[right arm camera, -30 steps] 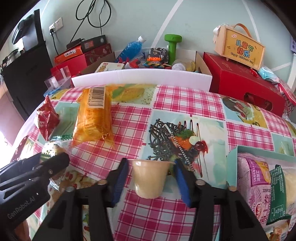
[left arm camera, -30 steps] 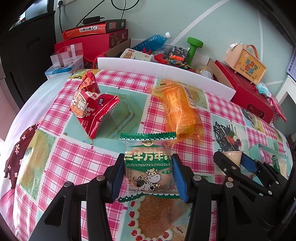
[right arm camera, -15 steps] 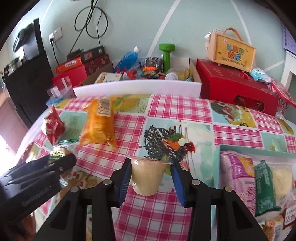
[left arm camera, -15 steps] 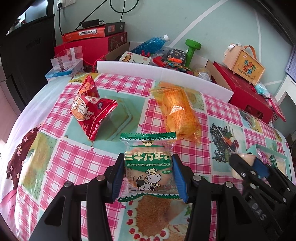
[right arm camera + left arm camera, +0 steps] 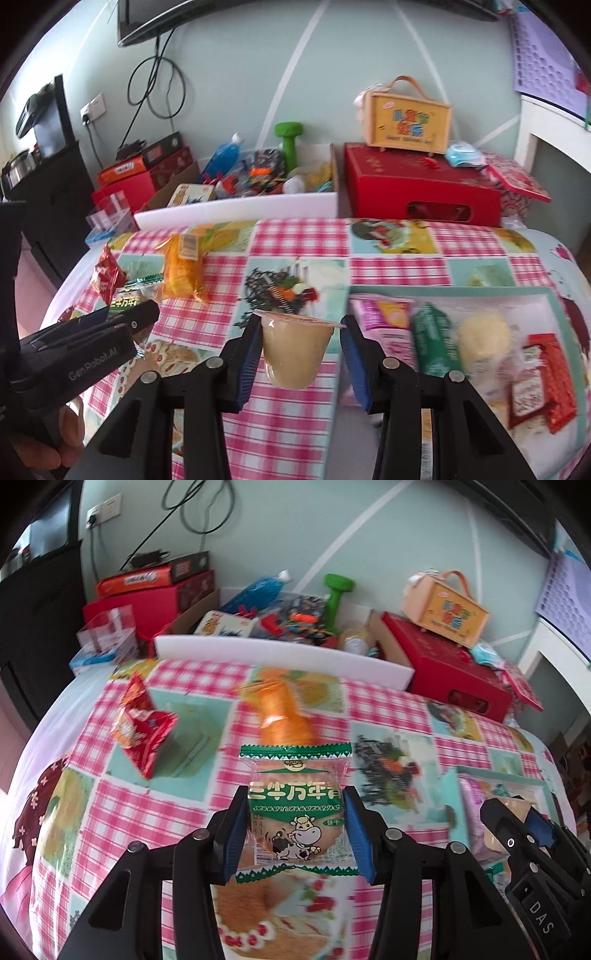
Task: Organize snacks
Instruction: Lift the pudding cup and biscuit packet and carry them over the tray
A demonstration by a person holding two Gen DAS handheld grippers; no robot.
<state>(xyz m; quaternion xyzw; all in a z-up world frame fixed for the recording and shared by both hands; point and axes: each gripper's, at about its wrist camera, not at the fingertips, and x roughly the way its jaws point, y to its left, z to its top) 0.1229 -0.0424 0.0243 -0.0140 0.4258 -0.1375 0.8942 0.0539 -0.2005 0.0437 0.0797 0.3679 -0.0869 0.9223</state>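
Biscuit pack, green and clear with a cartoon cow, sits clamped between the blue pads of the left claw, held clear above the surface. Just beyond that claw lies an orange pack on the checked cloth; farther off to its left a red pack stands tilted. To its right the right claw shows side-on over a tray.

Pudding cup, beige and upright, hangs in the right claw, pinched near its rim by the blue pads and lifted off the surface. Just right of this claw is the teal tray, already holding a pink pack, a green pack, a round yellow snack and red packs. To its left the left claw carries the biscuit pack, with a hand below it. Far ahead of both claws, past the surface's edge, stand a white box of clutter and a red box.
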